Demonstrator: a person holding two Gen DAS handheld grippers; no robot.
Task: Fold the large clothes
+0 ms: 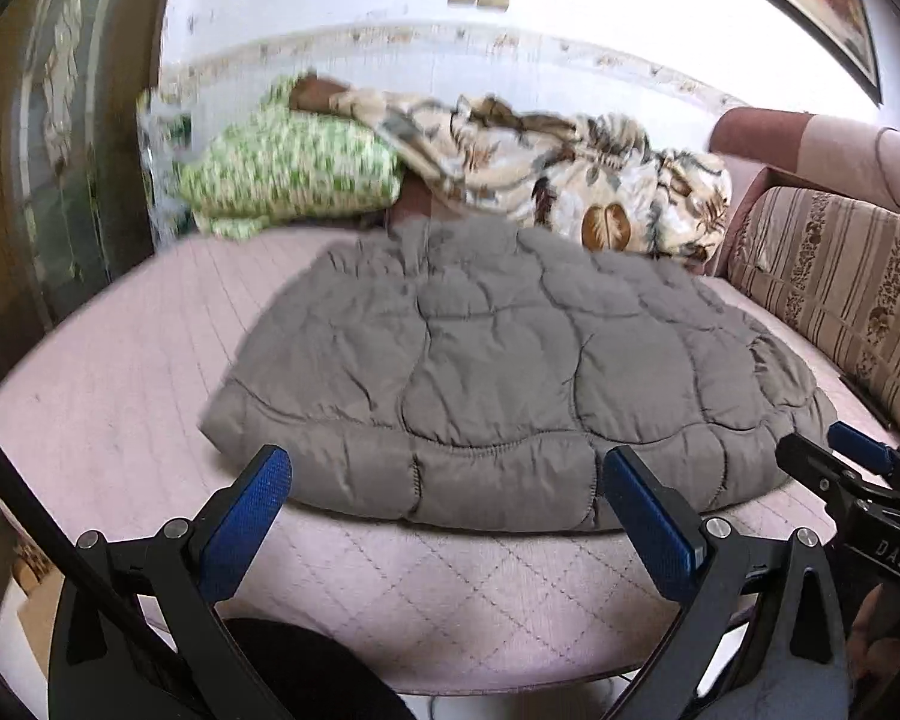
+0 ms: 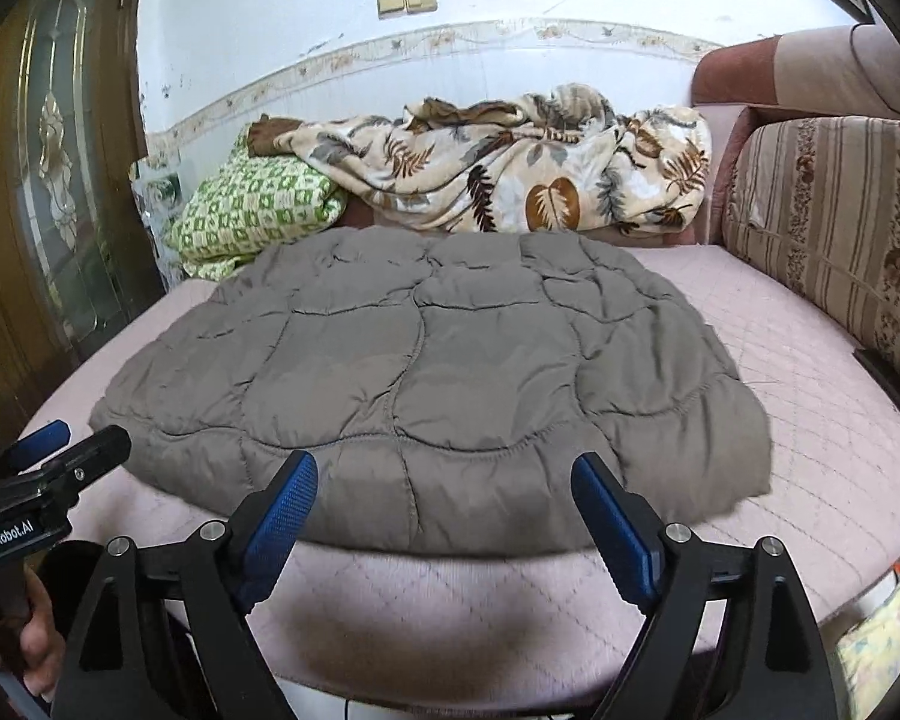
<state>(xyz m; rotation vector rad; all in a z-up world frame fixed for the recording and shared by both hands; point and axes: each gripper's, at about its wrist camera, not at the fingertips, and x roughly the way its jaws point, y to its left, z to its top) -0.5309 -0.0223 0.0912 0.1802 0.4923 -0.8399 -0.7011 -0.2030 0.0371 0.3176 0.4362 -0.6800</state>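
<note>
A grey quilted padded garment (image 1: 498, 372) lies folded flat on the pink quilted sofa seat (image 1: 120, 396); it also fills the middle of the right wrist view (image 2: 426, 372). My left gripper (image 1: 444, 480) stands open just in front of the garment's near hem, with nothing between its blue pads. My right gripper (image 2: 444, 480) is open too, its fingertips (image 2: 294, 492) at the near hem and nothing held. Each gripper shows at the edge of the other's view: the right gripper (image 1: 834, 450) at the garment's right corner, the left gripper (image 2: 78, 438) at its left corner.
A green patterned pillow (image 2: 252, 210) and a crumpled leaf-print blanket (image 2: 510, 168) lie at the back of the seat. A striped back cushion (image 2: 828, 228) lines the right side. A wooden door with glass (image 2: 48, 180) stands on the left. A hand (image 2: 36, 648) grips the left tool.
</note>
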